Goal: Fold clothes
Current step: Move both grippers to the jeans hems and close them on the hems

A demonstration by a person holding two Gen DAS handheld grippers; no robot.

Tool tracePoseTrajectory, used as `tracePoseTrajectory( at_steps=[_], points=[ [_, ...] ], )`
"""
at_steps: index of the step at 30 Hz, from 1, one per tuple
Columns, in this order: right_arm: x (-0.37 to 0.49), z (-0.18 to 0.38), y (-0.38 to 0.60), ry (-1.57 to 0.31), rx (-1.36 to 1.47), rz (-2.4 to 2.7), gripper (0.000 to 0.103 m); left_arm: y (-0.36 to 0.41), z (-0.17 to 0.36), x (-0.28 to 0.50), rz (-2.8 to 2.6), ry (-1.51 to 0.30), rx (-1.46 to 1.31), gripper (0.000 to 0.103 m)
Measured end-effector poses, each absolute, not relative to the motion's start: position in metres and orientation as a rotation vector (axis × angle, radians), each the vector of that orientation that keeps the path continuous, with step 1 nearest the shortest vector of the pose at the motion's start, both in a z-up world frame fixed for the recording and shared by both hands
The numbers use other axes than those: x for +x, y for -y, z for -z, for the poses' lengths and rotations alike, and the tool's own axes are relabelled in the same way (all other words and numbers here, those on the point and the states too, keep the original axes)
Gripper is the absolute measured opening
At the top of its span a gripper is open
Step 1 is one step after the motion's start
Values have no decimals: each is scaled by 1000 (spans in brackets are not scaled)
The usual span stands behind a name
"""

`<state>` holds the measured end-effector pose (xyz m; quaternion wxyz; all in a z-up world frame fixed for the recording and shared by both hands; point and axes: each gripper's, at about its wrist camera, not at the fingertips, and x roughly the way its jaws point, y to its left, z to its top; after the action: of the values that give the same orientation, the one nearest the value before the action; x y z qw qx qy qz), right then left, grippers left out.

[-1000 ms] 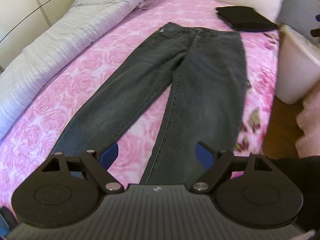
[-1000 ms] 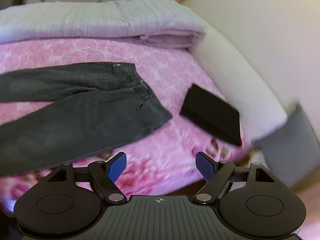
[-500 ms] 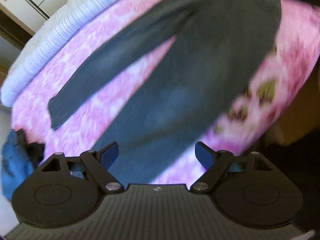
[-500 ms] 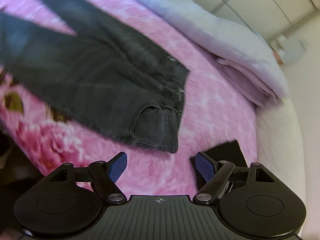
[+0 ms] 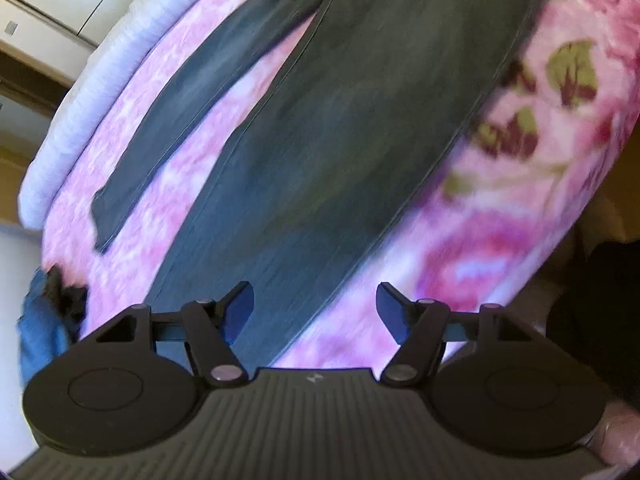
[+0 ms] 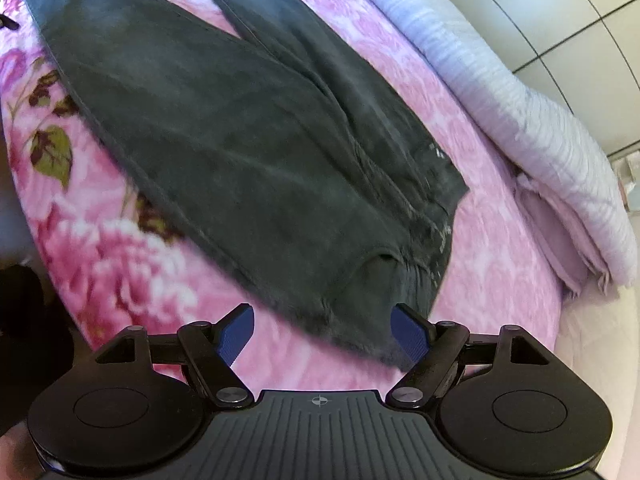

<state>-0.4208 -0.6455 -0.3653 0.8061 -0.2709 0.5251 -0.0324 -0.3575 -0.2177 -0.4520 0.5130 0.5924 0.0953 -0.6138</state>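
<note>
Dark grey jeans (image 5: pixel 340 140) lie flat on a pink floral bedspread (image 5: pixel 500 216), legs spread apart. In the left wrist view my left gripper (image 5: pixel 316 308) hovers low over the lower part of the nearer leg, close to its outer edge; its jaws are closing, with fabric below them but not pinched. In the right wrist view the jeans (image 6: pixel 224 148) show their waistband end, and my right gripper (image 6: pixel 326 332) stands open just above the near waist corner, gripping nothing.
A folded pale quilt (image 6: pixel 520 112) runs along the far side of the bed, with a lilac sheet beneath it. A blue and black garment (image 5: pixel 44 320) hangs at the bed's foot corner. Pale wardrobe doors (image 6: pixel 580 28) stand behind the bed. The bed's near edge drops off beside both grippers.
Both grippers have dropped close to the jeans, the left toward the lower leg, the right rolling round toward the waistband. The left jaws have narrowed a little. The black folded item has left the right view.
</note>
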Motion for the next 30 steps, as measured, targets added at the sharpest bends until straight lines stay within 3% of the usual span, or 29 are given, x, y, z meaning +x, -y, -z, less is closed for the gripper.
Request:
tracePoseTrajectory(
  at_steps=[8,11,14,18,27,30],
  points=[
    [-398,397,624,-1088,-570,74,79,217,483,-382,1555,56,1418,63],
    [-396,408,618,-1063,-628,56,79,213,493,-372,1483,177,1474,54],
    [-401,423,614,-1038,-714,3,79,215,499,-340,1392,159,1513,49],
    [-405,444,616,-1023,-786,-43,79,222,502,-310,1330,80,1551,19],
    [-423,488,652,-963,-1025,-126,79,233,501,-307,1307,-3,1592,10],
    [-423,490,679,-959,-1080,-84,72,231,499,-310,1297,-9,1604,10]
  ],
)
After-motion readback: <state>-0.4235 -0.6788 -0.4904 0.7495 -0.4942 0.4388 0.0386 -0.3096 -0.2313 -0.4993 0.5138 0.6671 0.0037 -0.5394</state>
